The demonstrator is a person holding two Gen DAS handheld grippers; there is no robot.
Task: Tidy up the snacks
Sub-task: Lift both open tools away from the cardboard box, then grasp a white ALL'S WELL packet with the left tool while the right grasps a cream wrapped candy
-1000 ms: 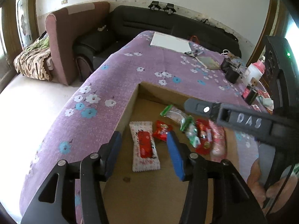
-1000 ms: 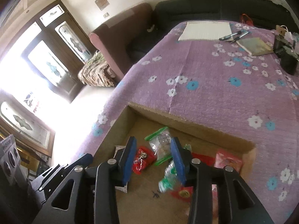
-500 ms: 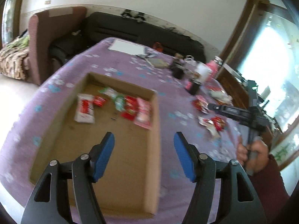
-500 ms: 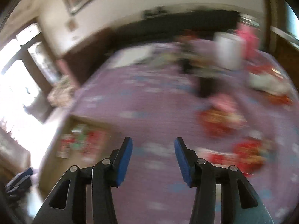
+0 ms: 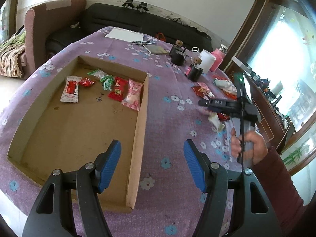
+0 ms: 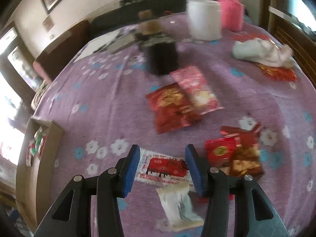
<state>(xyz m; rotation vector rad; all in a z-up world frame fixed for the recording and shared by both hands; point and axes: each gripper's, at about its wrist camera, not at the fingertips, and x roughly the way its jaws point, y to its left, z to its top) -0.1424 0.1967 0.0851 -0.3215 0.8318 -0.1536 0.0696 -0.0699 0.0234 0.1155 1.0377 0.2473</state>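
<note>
Six snacks already in box point(image 5: 138, 106), upper left of left view. Several more loose on cloth. Right gripper point(image 6: 163, 167) closing, empty, white-red packet point(image 6: 164, 166) beneath. Left gripper point(image 5: 152, 165) wide, empty.

Cardboard tray point(image 5: 141, 118) on the tablecloth point(image 5: 169, 118), left of the loose snacks. In the tray, along its far end, a row of snack packets point(image 5: 102, 86). Right of the tray, on the cloth: two overlapping packets point(image 6: 181, 98); nearer, a flat wrapper point(image 6: 164, 166) with a small pouch point(image 6: 177, 205) before it; a packet cluster point(image 6: 235, 154) to their right. Behind: a dark pot point(image 6: 162, 59), a tub point(image 6: 204, 19), a crumpled cloth point(image 6: 260, 52).
</note>
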